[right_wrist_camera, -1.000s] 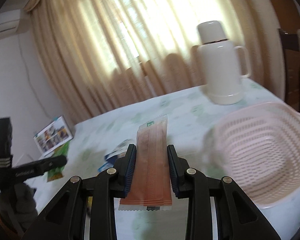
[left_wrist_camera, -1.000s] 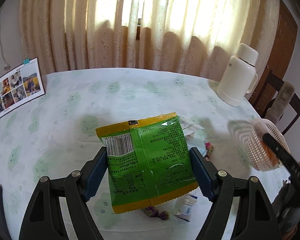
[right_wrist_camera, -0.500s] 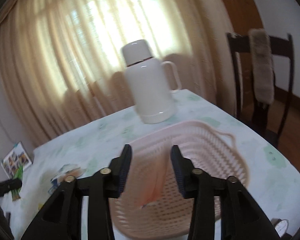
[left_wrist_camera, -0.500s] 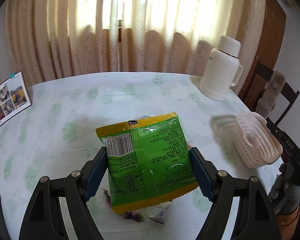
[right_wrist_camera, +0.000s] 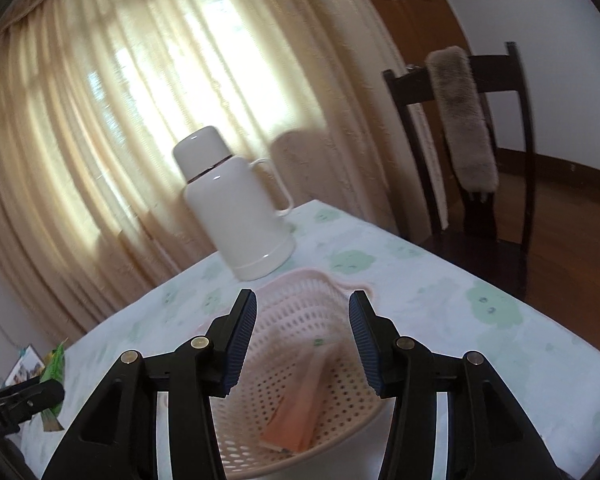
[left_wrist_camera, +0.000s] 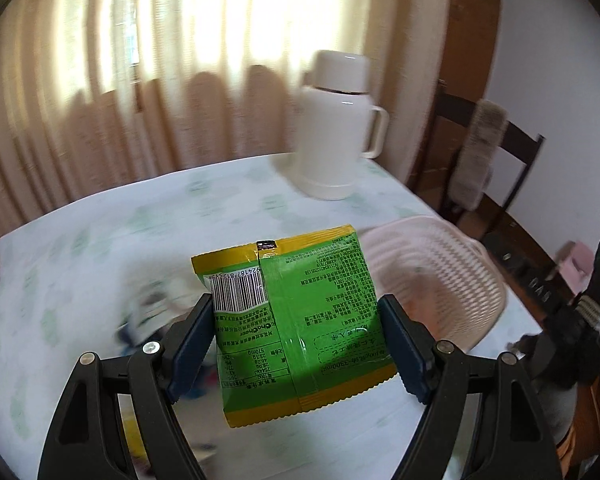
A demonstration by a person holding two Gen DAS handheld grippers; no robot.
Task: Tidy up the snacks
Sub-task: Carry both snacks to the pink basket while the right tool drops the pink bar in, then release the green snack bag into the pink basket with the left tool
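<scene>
My left gripper (left_wrist_camera: 296, 340) is shut on a green and yellow snack bag (left_wrist_camera: 296, 320) and holds it above the table, left of the pink perforated basket (left_wrist_camera: 440, 276). My right gripper (right_wrist_camera: 302, 344) is open and empty, just above the same basket (right_wrist_camera: 300, 312). An orange-pink snack packet (right_wrist_camera: 300, 408) lies inside the basket. The green bag and the left gripper show at the far left of the right wrist view (right_wrist_camera: 54, 372).
A white thermos jug (left_wrist_camera: 338, 128) stands on the table behind the basket; it also shows in the right wrist view (right_wrist_camera: 236, 208). A dark wooden chair (right_wrist_camera: 480, 152) with a furry cover stands beyond the table edge. Loose snacks (left_wrist_camera: 152, 312) lie blurred under the left gripper.
My right gripper opened over the basket and the orange-pink packet dropped into it. My left gripper carried the green bag to the right, toward the basket.
</scene>
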